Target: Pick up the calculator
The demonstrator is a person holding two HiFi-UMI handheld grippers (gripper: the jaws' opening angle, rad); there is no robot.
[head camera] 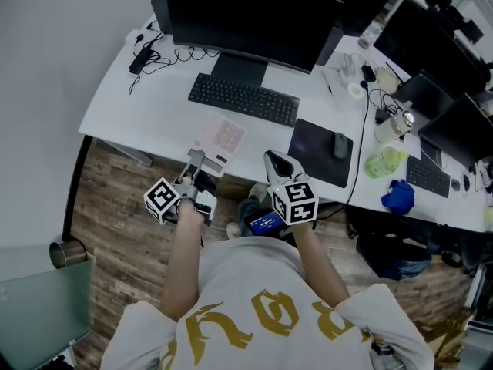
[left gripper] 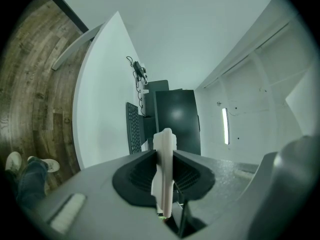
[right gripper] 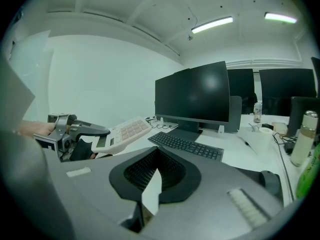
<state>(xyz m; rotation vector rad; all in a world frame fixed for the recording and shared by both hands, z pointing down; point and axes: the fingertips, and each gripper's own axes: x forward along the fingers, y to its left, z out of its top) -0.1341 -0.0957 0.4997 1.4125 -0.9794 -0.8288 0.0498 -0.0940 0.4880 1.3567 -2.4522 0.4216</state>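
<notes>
The pale calculator (head camera: 221,137) with pinkish keys is lifted at a tilt over the front edge of the white desk (head camera: 131,102). My left gripper (head camera: 197,160) is shut on its near end. In the left gripper view the calculator (left gripper: 164,149) shows edge-on, clamped between the black pads (left gripper: 137,176) of the left gripper (left gripper: 164,181). My right gripper (head camera: 278,163) hovers to the right by the mouse pad, shut and holding nothing. The right gripper view shows the right gripper (right gripper: 157,151) and, at its left, the calculator (right gripper: 125,131) held off the desk by the left gripper (right gripper: 82,130).
A black keyboard (head camera: 243,99) and a monitor (head camera: 246,14) lie behind the calculator. To the right of them are a dark mouse pad (head camera: 321,151) with a mouse (head camera: 341,145), a bottle (head camera: 393,126), cables and a blue cloth (head camera: 398,195). Wooden floor (head camera: 115,199) lies below the desk edge.
</notes>
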